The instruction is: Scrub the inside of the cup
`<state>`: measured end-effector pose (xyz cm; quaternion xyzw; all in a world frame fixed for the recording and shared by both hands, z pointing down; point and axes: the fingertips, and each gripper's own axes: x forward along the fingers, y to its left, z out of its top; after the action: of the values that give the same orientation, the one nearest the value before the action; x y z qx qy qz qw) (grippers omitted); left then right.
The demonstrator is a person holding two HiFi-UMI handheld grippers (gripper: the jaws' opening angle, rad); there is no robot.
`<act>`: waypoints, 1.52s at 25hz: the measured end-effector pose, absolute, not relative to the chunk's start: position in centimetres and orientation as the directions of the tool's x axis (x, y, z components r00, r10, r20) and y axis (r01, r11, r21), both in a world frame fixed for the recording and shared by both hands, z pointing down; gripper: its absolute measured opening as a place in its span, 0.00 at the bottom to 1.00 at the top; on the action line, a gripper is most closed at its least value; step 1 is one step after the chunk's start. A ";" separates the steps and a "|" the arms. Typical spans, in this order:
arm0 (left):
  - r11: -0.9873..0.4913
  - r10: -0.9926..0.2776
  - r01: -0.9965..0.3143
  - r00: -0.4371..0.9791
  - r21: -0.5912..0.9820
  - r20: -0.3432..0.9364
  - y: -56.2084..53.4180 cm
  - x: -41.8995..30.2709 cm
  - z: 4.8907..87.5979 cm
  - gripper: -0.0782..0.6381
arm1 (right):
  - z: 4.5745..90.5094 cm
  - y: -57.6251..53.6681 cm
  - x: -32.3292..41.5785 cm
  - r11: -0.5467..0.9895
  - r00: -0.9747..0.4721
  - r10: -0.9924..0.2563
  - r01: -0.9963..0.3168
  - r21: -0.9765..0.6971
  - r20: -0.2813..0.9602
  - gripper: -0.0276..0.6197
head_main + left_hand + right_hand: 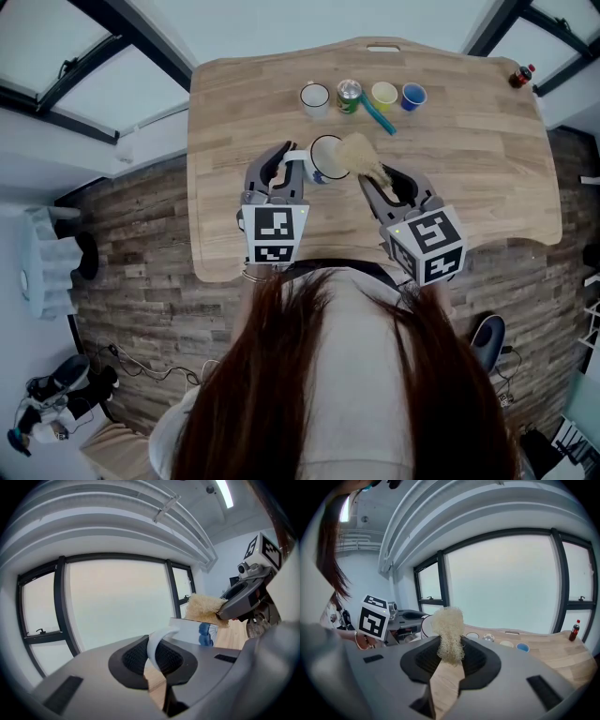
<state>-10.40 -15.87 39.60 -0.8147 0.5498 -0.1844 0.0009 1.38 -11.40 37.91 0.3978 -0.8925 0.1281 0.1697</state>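
Left tongs (157, 658) clenched on the white handle (160, 641) of the cup (326, 157), handle pinched between the black pads. Right tongs (450, 656) clenched on a pale, fibrous scrubber (449, 632), tuft standing up out of the jaws.

Cup just ahead of both tongs, between them, over the near middle of the wooden surface (469, 169); white body with a blue pattern, mouth facing up in the head view. Scrubber touching the cup's right rim; depth inside the cup not readable.

Farther back, well apart from the cup: row of white cup (315, 97), can (349, 95), yellow cup (383, 94), blue cup (413, 95), with a teal stick (378, 116) lying beside them. Small bottle (521, 75) at the far right corner.
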 end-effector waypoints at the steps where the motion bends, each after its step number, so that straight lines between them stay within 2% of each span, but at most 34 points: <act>1: -0.398 -0.895 -0.893 0.328 -0.212 0.303 -15.9 -10.3 39.7 0.15 | 38.0 -11.3 1.3 0.658 -0.625 -0.662 -0.749 -0.078 0.414 0.21; 14: -0.426 -0.883 -0.864 0.331 -0.270 0.333 -15.8 -9.8 40.6 0.15 | 39.0 -10.9 0.5 0.732 -0.594 -0.623 -0.672 0.112 0.509 0.21; 38: -0.519 -0.845 -0.728 0.361 -0.447 0.393 -15.5 -7.5 41.2 0.15 | 41.9 -10.1 0.2 0.831 -0.516 -0.523 -0.484 0.273 0.678 0.21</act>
<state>-7.51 -15.48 41.24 -0.8191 0.4803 -0.2978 0.0983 0.25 -10.11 41.91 0.2894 -0.8704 -0.0243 0.3976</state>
